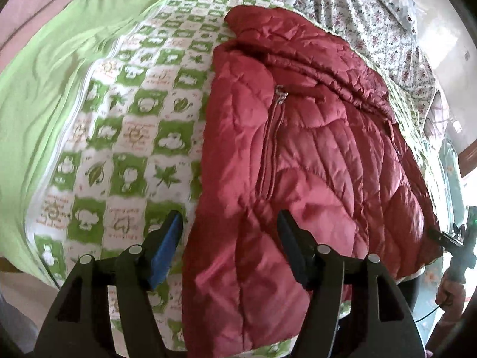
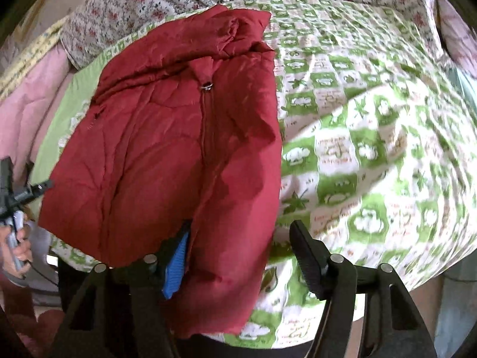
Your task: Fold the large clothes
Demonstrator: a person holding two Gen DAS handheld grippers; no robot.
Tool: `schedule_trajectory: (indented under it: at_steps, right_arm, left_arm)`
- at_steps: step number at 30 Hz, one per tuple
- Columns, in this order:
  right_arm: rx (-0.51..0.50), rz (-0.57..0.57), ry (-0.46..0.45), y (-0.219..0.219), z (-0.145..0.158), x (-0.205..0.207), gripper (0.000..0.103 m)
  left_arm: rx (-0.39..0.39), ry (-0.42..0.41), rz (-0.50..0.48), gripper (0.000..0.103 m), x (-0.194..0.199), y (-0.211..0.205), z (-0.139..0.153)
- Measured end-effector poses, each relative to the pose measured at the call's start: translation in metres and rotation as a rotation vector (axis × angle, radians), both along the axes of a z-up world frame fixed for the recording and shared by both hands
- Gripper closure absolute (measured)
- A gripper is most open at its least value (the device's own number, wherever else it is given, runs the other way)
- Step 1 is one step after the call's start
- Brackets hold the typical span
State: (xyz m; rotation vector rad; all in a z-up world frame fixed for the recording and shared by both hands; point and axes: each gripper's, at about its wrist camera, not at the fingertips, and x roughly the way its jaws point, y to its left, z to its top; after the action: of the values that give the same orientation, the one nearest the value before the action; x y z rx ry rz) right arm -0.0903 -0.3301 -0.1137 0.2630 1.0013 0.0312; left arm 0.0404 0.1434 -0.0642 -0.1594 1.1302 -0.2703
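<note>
In the left wrist view, one quilted dark-red puffer jacket (image 1: 304, 149) lies zipped on the green-and-white checked bed quilt (image 1: 131, 125), its long axis running from the near hem up to the collar at the far end. The left gripper (image 1: 229, 223) hangs over the jacket's near left edge with its fingers spread apart and nothing between them: the blue-padded finger (image 1: 168, 244) sits over the quilt just left of the jacket, the black finger over the red fabric. At the far right edge of this view the other tool shows beside the jacket's right hem corner. A plain lime-green sheet (image 1: 59, 74) lies to the left, and a floral-print cover (image 1: 357, 9) lies beyond the collar.

In the right wrist view, the same single jacket (image 2: 167, 149) runs near to far, collar away. The right gripper (image 2: 241, 235) is released, holding nothing; its blue-padded finger (image 2: 176, 268) is partly behind the hem's near fold, and its black finger is over the quilt (image 2: 372, 149). The gap straddles the jacket's near right edge. The left gripper appears at the left edge, beside the hem corner.

Count: one jacket, two grippers. Both seem about equally near the hem, each placed to take one lower corner.
</note>
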Motion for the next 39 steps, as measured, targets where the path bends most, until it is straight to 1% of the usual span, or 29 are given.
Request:
schedule_trajectory:
  at_steps: [4,9,13,15,17,20,21,22,23,25,26,28,30,32,35,39]
  right_arm:
    - [0.037,-0.002,-0.015,0.002,0.0,-0.007,0.041]
    - [0.065,0.034,-0.027,0.012,-0.003,-0.009,0.041]
    - [0.083,0.033,-0.037,0.015,-0.007,-0.009,0.041]
    - [0.103,0.028,-0.04,0.013,-0.009,-0.008,0.042]
    - [0.122,0.023,-0.048,0.012,-0.012,-0.009,0.042]
    - [0.13,0.022,-0.063,0.012,-0.011,-0.011,0.052]
    - [0.13,0.025,-0.068,0.012,-0.011,-0.011,0.055]
    - [0.131,0.029,-0.073,0.013,-0.01,-0.011,0.056]
    - [0.131,0.032,-0.076,0.014,-0.01,-0.011,0.058]
    - [0.136,0.034,-0.08,0.014,-0.009,-0.013,0.059]
    - [0.143,0.032,-0.083,0.014,-0.009,-0.013,0.059]
    - [0.158,0.028,-0.093,0.012,-0.008,-0.014,0.062]
    - [0.171,0.025,-0.109,0.01,-0.005,-0.016,0.067]
    - [0.193,0.023,-0.131,0.008,0.0,-0.018,0.069]
    - [0.233,0.024,-0.154,0.003,0.006,-0.019,0.071]
    - [0.234,0.025,-0.175,0.005,0.013,-0.016,0.074]
  left_arm:
    - [-0.015,0.015,-0.01,0.038,-0.008,0.003,-0.005]
    - [-0.052,0.044,-0.031,0.038,-0.014,0.002,-0.014]
    - [-0.092,0.067,-0.034,0.036,-0.016,0.004,-0.022]
    - [-0.107,0.069,-0.04,0.036,-0.019,0.003,-0.024]
    - [-0.105,0.057,-0.054,0.036,-0.022,0.0,-0.023]
    - [-0.108,0.047,-0.081,0.036,-0.025,-0.005,-0.021]
    - [-0.11,0.044,-0.09,0.04,-0.026,-0.007,-0.02]
    - [-0.111,0.039,-0.101,0.049,-0.027,-0.009,-0.019]
    - [-0.116,0.036,-0.111,0.052,-0.027,-0.01,-0.018]
    - [-0.122,0.029,-0.121,0.066,-0.028,-0.011,-0.016]
    - [-0.126,0.027,-0.125,0.067,-0.029,-0.011,-0.015]
    - [-0.129,0.025,-0.124,0.076,-0.028,-0.011,-0.014]
    - [-0.129,0.021,-0.122,0.082,-0.029,-0.01,-0.01]
    - [-0.144,0.001,-0.128,0.083,-0.033,-0.009,-0.002]
    - [-0.141,-0.027,-0.148,0.084,-0.035,-0.012,0.01]
    - [-0.141,-0.086,-0.156,0.087,-0.036,-0.017,0.026]
